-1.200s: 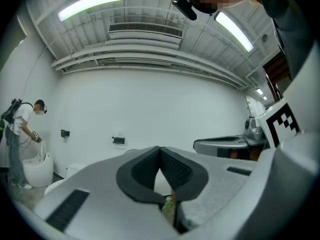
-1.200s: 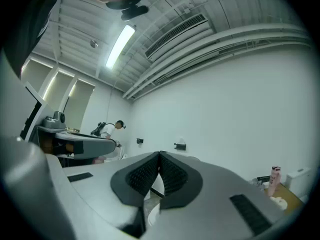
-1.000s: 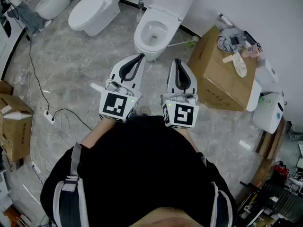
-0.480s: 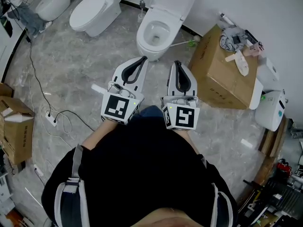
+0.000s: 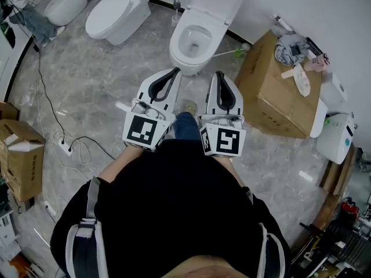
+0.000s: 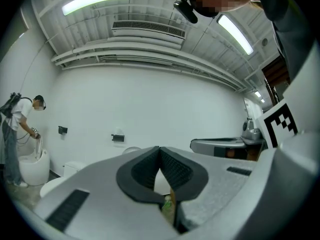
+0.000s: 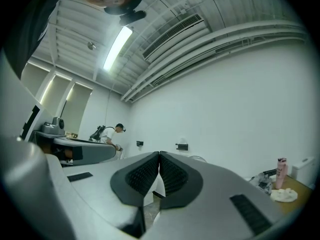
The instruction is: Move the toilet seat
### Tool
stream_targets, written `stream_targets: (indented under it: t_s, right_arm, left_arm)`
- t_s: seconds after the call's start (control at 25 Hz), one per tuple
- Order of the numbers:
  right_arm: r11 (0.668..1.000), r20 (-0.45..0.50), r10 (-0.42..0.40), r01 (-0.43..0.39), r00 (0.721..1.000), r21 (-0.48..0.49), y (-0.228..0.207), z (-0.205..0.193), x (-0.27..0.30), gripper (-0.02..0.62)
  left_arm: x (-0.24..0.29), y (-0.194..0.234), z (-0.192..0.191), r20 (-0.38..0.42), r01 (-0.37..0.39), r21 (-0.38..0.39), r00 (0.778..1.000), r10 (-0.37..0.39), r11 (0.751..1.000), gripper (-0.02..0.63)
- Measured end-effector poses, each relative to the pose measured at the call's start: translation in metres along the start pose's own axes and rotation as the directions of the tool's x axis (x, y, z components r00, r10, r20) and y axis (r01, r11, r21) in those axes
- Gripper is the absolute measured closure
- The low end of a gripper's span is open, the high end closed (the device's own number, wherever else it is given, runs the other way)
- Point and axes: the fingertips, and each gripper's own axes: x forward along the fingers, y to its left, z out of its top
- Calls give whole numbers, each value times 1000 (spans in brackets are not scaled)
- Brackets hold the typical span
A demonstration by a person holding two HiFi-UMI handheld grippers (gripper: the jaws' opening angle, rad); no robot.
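In the head view a white toilet [image 5: 196, 46] stands against the wall ahead, its bowl open and its lid [image 5: 217, 2] tilted up behind it. My left gripper [image 5: 174, 72] and right gripper [image 5: 219, 74] are held side by side at chest height, tips pointing at the bowl's front and short of it. Both are shut with nothing between the pads. In the left gripper view the left gripper [image 6: 159, 149] has its dark pads meeting at the tip. The right gripper [image 7: 159, 154] looks the same in its own view.
A cardboard box [image 5: 272, 97] with rags on top stands right of the toilet, a toilet brush [image 5: 229, 52] between them. A second toilet [image 5: 119, 13] with closed lid is at left. A cable and power strip [image 5: 64, 147] lie on the floor. Another person [image 6: 15, 134] works far off.
The person has stepped toward the toilet; a jeans-clad leg now shows between the grippers. Both grippers stay shut and side by side.
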Motion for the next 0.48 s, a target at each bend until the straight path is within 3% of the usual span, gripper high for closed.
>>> stream_targets:
  t_s: [0.48]
  right_arm:
    - [998,28,62,-62,998,-29,-69,-3,135,572]
  left_arm:
    - [132,56,14,23,-36,-22,999,36,999,598]
